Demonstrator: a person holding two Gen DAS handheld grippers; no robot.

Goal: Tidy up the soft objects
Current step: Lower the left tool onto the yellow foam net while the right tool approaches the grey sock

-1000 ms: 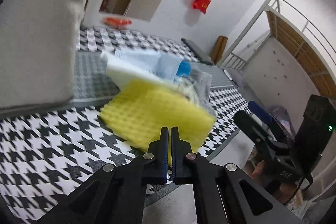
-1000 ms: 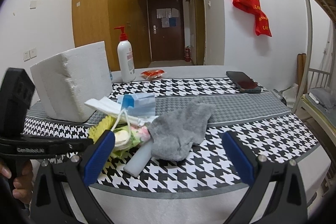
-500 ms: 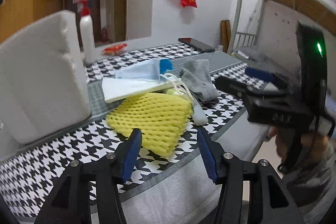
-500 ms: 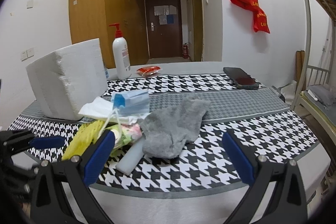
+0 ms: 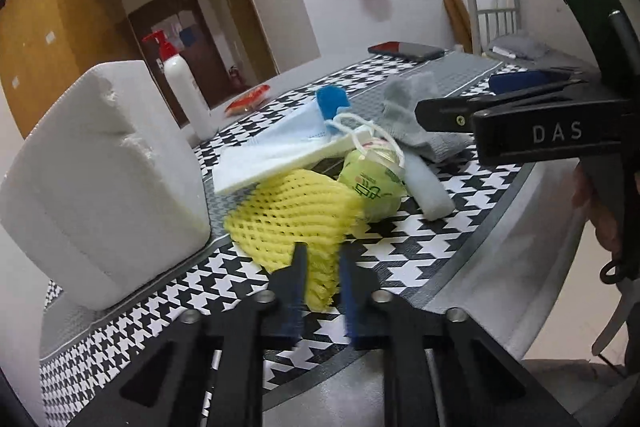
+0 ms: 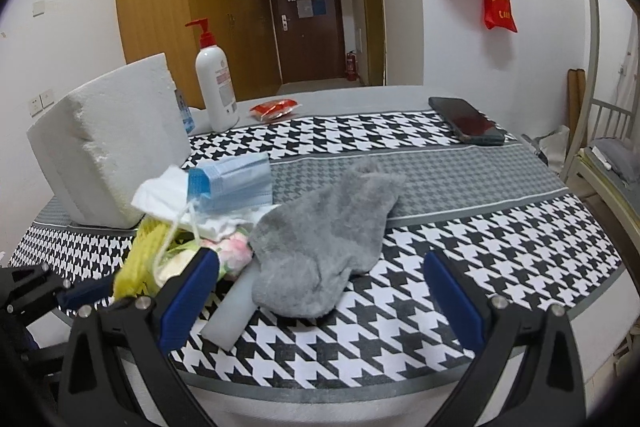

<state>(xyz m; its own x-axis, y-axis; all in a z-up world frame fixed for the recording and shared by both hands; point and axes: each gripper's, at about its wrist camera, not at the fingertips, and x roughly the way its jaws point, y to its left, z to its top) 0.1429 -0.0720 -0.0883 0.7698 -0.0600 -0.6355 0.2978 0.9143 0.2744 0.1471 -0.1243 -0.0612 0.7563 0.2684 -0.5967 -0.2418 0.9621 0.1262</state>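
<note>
Left tool (image 5: 322, 281) is seen low in the left wrist view, its blue pads blurred and closing on the near corner of the yellow foam net (image 5: 296, 223); the net sits between the pads, and contact looks likely, though the blur leaves it unsure. The net lies on the houndstooth worktop (image 5: 420, 247), beside the white foam block (image 5: 100, 179). Just behind the net a green packet (image 5: 372, 191) is seen, with a pale foam tube (image 5: 426, 189) touching it on the right. A stack of blue face masks (image 5: 288, 143) is laid over the pile, white ear loops trailing. The grey sock (image 5: 412, 107) is behind the tube. A pump bottle (image 5: 186, 95), a red packet (image 5: 248, 99) and a phone (image 5: 406, 51) are set further back. The right tool is seen from the side at the right edge, held by a hand (image 5: 600, 211).

In the right wrist view the right tool (image 6: 320, 291) is spread wide, nothing between its pads. The grey sock (image 6: 328, 239) lies just ahead of it on the worktop (image 6: 500, 255), draped over the foam tube (image 6: 232, 311). The yellow net (image 6: 136, 267) is seen at the left, lifted edge-on, with the left tool (image 6: 80, 293) at its near corner. The masks (image 6: 232, 187) rest on the pile beside the foam block (image 6: 108, 147). The bottle (image 6: 214, 83), red packet (image 6: 274, 107) and phone (image 6: 466, 121) stand well apart at the far side.
</note>
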